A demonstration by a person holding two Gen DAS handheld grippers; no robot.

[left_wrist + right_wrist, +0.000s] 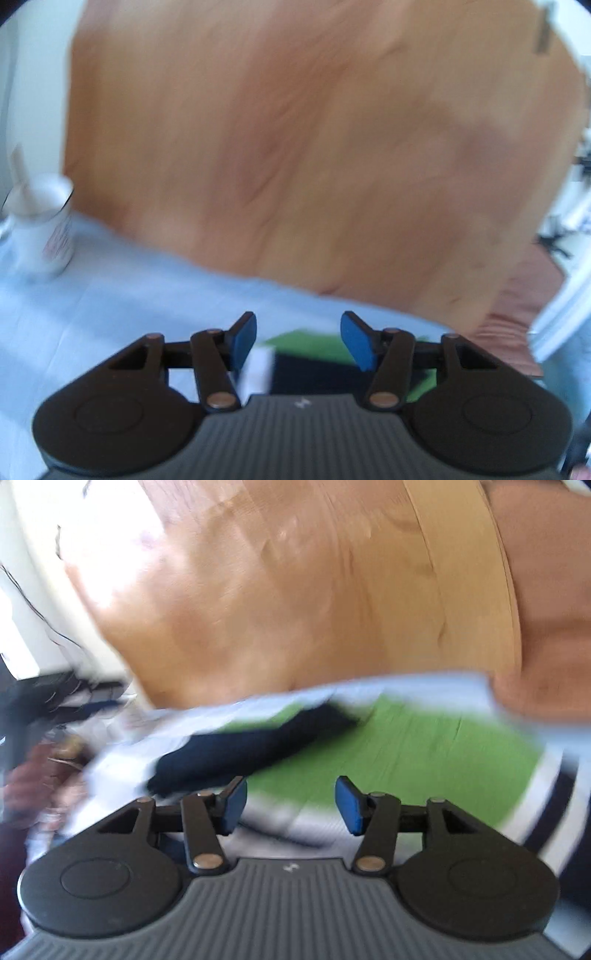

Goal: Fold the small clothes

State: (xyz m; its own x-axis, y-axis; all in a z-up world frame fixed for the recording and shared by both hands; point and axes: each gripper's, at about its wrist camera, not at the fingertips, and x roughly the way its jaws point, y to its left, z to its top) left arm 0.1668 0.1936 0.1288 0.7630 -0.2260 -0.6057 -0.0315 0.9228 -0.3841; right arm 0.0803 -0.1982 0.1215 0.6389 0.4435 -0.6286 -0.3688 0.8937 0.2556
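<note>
Blue-padded right tongs hang with jaws apart and nothing between them, just above a small garment with a green body, a dark navy part and navy-and-white stripes at one end. It lies spread on a pale blue cloth that covers the near part of a wooden worktop. From the left wrist view, the left tongs are likewise apart and empty, with only a sliver of the same green, navy and white garment showing between and below the pads. A white mug with something upright in it stands on the pale cloth well off to the left, beyond which lies the bare wood of the worktop.

Both views are heavily smeared, so the garment's edges are hard to place, and that seems the main hazard: a pinch aimed at a blurred hem could close on the pale cloth beneath as well, and lifting would then drag the whole underlay. If the cloth slides, the mug on it could tip. Gripping only one layer of the navy part, or taking the two sides at uneven points, would likely give a crooked fold. Whether the navy part is a sleeve or a folded-over section cannot be told.
</note>
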